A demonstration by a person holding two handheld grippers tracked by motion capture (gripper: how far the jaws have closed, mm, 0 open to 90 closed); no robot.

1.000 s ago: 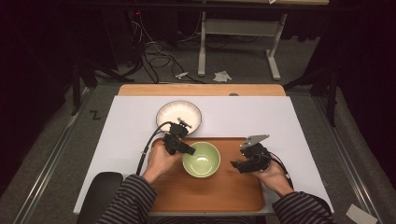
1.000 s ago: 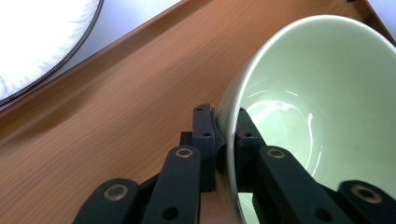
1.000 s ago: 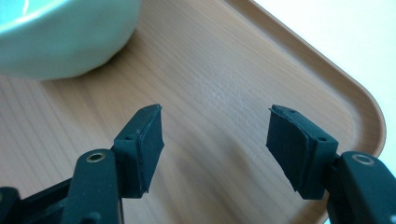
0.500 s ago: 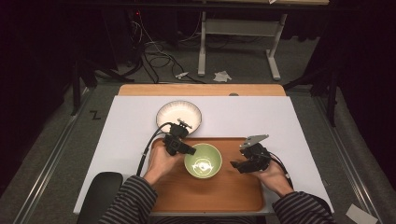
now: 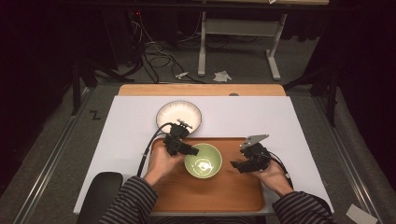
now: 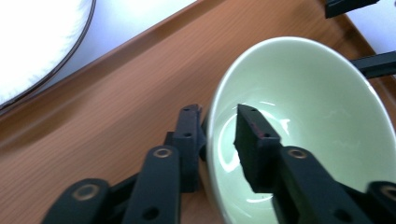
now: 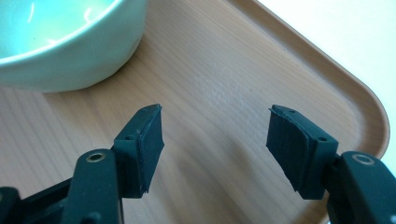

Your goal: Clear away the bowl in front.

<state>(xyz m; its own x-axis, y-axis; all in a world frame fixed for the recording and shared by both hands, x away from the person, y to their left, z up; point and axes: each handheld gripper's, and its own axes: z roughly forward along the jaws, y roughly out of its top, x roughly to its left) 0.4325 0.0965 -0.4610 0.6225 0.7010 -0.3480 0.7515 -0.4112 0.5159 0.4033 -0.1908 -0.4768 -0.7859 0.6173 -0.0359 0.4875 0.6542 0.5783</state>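
Your left gripper (image 6: pixel 217 140) pinches the green bowl (image 5: pixel 202 160) by its rim between its fingers (glazed, likely slippery, breakable); your right gripper (image 7: pixel 215 140) gapes empty beside it.

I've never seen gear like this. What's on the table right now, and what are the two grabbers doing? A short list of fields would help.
surface: white table
tray: wooden tray, near edge
green bowl: green bowl on tray
white bowl: white bowl on table, beyond tray
left gripper: left gripper astride green bowl's rim, one jaw inside, one outside
right gripper: right gripper open above bare tray, holding nothing
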